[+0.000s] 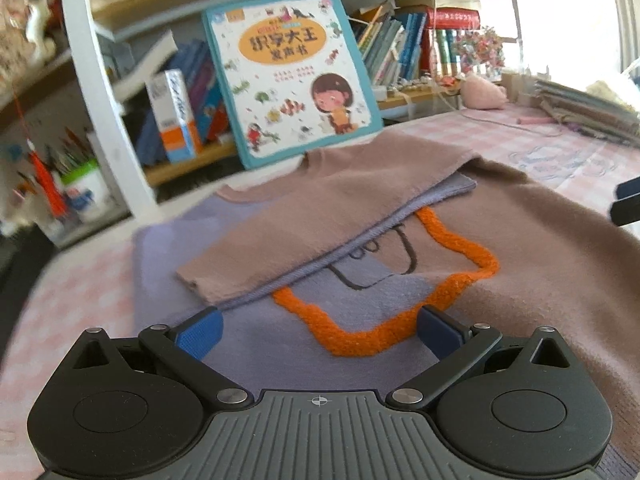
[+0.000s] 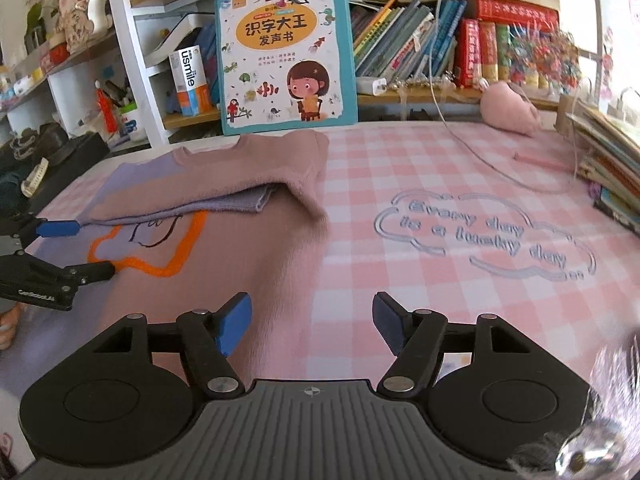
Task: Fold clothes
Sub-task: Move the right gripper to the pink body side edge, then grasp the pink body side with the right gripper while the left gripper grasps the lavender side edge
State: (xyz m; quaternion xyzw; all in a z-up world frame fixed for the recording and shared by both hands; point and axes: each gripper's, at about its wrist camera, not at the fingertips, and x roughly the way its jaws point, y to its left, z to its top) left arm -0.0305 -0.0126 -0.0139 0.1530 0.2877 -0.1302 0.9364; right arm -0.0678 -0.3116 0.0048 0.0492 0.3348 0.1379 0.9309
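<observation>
Two grippers work over one sweater (image 1: 540,248) spread on a table covered with a pink checked cloth (image 2: 400,184). The sweater is dusty pink and lilac with an orange outline on its chest (image 1: 400,328), and it lies toward the table's left side, its collar pointing at the far edge where a children's picture book (image 2: 286,56) leans against the shelves. One sleeve (image 1: 304,216) is folded across the body, its cuff lying toward the left edge of the garment, with a lilac layer showing beneath it.

The left gripper (image 1: 318,330) hovers low over the chest print, its jaws spread wide with nothing between them; the blue pads (image 1: 200,334) frame the orange outline. In the right wrist view the same tool (image 2: 76,250) shows at the left edge, its fingers apart just over the print.

The right gripper (image 2: 312,330) sits near the table's front edge, jaws likewise apart and empty, straddling the sweater's right border so that one pad is over pink knit and the other over bare cloth. Printed lettering (image 2: 484,236) marks the cloth to the right, and a pink plush toy (image 2: 510,114) rests near the far right corner beside a stack of books (image 2: 604,160).
</observation>
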